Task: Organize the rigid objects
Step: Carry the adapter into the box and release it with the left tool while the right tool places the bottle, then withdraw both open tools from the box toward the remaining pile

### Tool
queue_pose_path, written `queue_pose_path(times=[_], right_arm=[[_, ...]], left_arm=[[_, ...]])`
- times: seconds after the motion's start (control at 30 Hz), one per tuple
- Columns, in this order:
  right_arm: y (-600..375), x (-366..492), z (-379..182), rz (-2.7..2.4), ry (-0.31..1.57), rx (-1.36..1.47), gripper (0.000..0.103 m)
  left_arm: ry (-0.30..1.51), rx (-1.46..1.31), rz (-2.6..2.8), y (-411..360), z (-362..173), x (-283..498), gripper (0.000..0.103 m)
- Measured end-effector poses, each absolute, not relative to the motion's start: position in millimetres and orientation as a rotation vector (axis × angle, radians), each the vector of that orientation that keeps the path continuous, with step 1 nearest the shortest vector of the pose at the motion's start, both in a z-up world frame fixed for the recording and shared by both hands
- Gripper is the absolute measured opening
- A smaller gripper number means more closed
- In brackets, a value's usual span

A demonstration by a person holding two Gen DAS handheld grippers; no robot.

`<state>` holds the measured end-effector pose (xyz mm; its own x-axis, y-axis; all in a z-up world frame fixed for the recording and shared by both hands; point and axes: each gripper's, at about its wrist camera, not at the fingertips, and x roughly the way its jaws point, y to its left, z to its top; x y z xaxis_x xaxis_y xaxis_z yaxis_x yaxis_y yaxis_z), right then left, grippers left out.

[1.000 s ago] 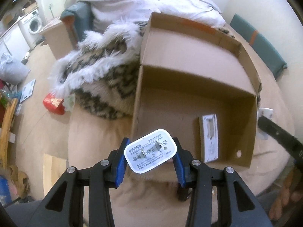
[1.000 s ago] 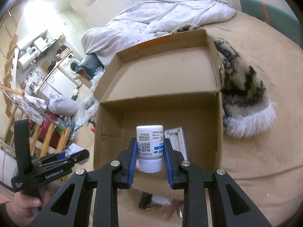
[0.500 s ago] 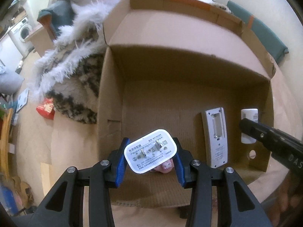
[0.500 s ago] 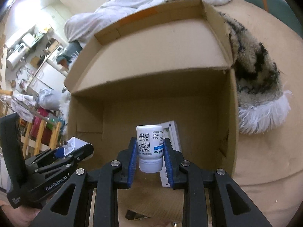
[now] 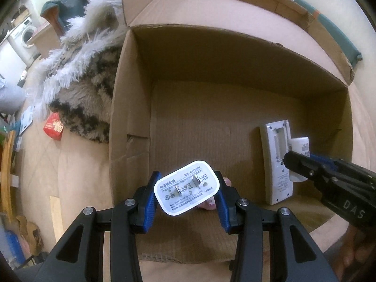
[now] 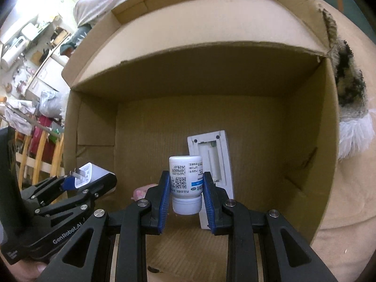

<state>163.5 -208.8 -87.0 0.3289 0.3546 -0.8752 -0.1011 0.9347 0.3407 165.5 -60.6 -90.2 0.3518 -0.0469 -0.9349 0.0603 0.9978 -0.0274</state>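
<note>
My left gripper (image 5: 186, 191) is shut on a white power adapter (image 5: 186, 188), prongs facing the camera, held over the near left part of an open cardboard box (image 5: 131, 108). My right gripper (image 6: 186, 185) is shut on a white pill bottle (image 6: 185, 183), held upside down over the box's near right part. The box (image 6: 91, 129) holds a white remote (image 6: 212, 155) lying back side up, also in the left wrist view (image 5: 276, 162). A small pink object (image 5: 210, 203) lies on the box floor behind the adapter, mostly hidden. Each gripper shows in the other's view: right gripper (image 5: 298, 162), left gripper (image 6: 77, 179).
The box sits on a tan bed cover (image 5: 82, 183). A fluffy patterned blanket (image 5: 87, 89) lies against the box's left side and also shows in the right wrist view (image 6: 350, 89). A red packet (image 5: 53, 127) lies on the floor left of the bed.
Both grippers have moved forward and down into the box with their objects still held. The box now fills both views, and the right gripper has come in over the remote.
</note>
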Motion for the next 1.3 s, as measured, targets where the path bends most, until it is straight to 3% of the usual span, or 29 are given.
queue_pose_path(times=[0.33,0.5,0.53,0.57,0.6,0.63,0.67,0.87,1.3], right_arm=[[-209,170,-84,0.310,1.179,0.274,0.029],[-211,168,-79,0.319,1.149,0.282,0.029],[-211,167,-77,0.325,1.143,0.290,0.032],[-211,168,-75,0.331,1.134,0.301,0.041],[-212,168,-73,0.334,1.123,0.312,0.052],[-213,167,-70,0.333,1.107,0.322,0.073],[-214,166,-67,0.332,1.091,0.334,0.077],[-217,169,-66,0.343,1.088,0.376,0.082],[-218,167,-62,0.356,1.077,0.366,0.082]], left_arm=[[1.217,0.064,-0.061,-72,-94,162,0.041],[1.192,0.043,-0.081,-74,-89,159,0.068],[1.187,0.040,-0.084,-74,-88,158,0.068],[1.186,0.039,-0.087,-75,-87,158,0.068],[1.187,0.038,-0.089,-75,-87,157,0.068],[1.188,0.037,-0.089,-73,-86,158,0.068],[1.188,0.036,-0.087,-73,-86,158,0.068],[1.175,0.037,-0.079,-63,-83,161,0.068],[1.133,0.029,-0.081,-58,-64,156,0.068]])
